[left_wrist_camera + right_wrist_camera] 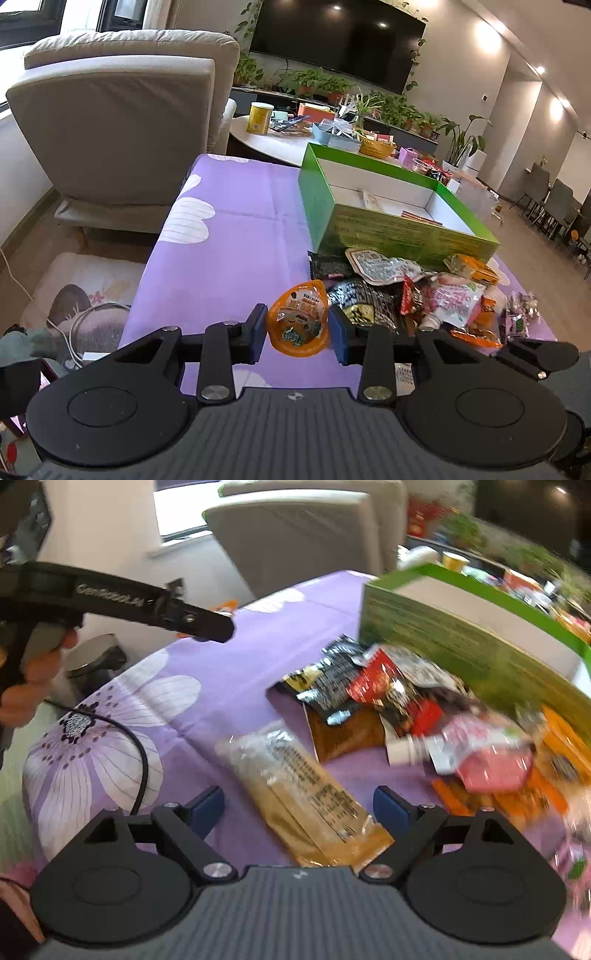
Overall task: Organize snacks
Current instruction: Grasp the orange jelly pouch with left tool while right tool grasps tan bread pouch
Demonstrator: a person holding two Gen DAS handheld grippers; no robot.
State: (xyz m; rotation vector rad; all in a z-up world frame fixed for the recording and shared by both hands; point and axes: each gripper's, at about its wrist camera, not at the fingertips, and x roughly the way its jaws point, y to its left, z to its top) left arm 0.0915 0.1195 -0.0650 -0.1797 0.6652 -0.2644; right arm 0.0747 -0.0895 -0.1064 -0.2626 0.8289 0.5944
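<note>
My left gripper [297,332] is shut on an orange jelly cup [300,320] and holds it above the purple tablecloth [229,236]. A pile of snack packets [413,291] lies in front of the green box [388,225], which is open with white inner walls. My right gripper [298,808] is open, its blue pads on either side of a clear-and-gold packet [306,794] on the cloth. The pile [406,709] and the green box [461,638] lie to its right. The left gripper's body [147,605] shows at upper left.
A grey armchair [122,125] stands beyond the table's left side. A round white table [269,142] with a yellow can, baskets and plants stands behind the box. A black cable [136,746] runs over the cloth at the left.
</note>
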